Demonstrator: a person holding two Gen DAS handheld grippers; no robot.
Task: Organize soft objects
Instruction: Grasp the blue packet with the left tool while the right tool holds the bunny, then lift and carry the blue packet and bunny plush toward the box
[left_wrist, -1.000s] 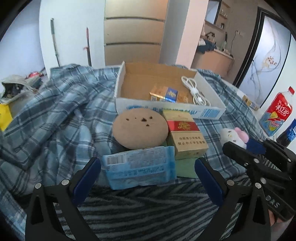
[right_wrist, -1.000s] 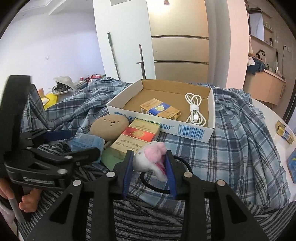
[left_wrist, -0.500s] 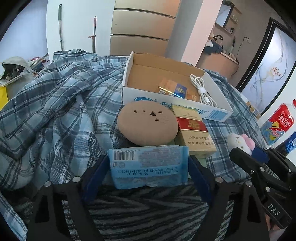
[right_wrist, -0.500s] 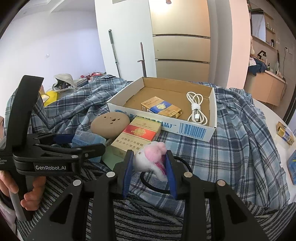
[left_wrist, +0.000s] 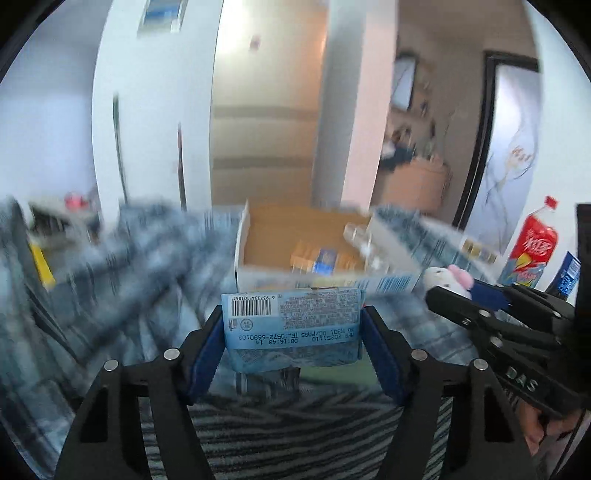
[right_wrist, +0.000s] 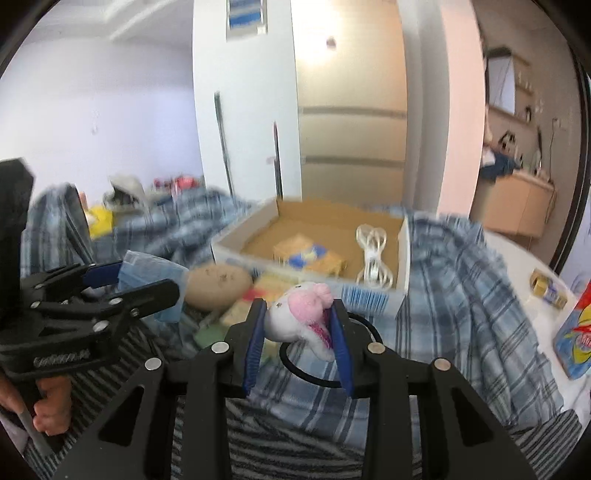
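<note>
My left gripper (left_wrist: 293, 332) is shut on a light blue tissue pack (left_wrist: 291, 326) and holds it up above the cloth, in front of the cardboard box (left_wrist: 314, 280). My right gripper (right_wrist: 299, 328) is shut on a small white and pink plush toy (right_wrist: 301, 319), lifted above the plaid cloth; a black ring (right_wrist: 325, 380) hangs under it. The left gripper with the tissue pack (right_wrist: 147, 275) also shows at the left of the right wrist view. The plush (left_wrist: 447, 282) shows at the right of the left wrist view. A round tan cushion (right_wrist: 218, 290) lies by the box.
The open cardboard box (right_wrist: 402, 258) holds a cigarette pack (right_wrist: 308, 256) and a coiled white cable (right_wrist: 373, 258). A red and gold carton (right_wrist: 258, 291) lies before it. A blue plaid cloth (right_wrist: 461, 280) covers the table. A red bottle (left_wrist: 528, 247) stands at the right.
My left gripper closed on the tissue pack and lifted it off the cloth. My right gripper rose a little with the plush. Both views are blurred from motion.
</note>
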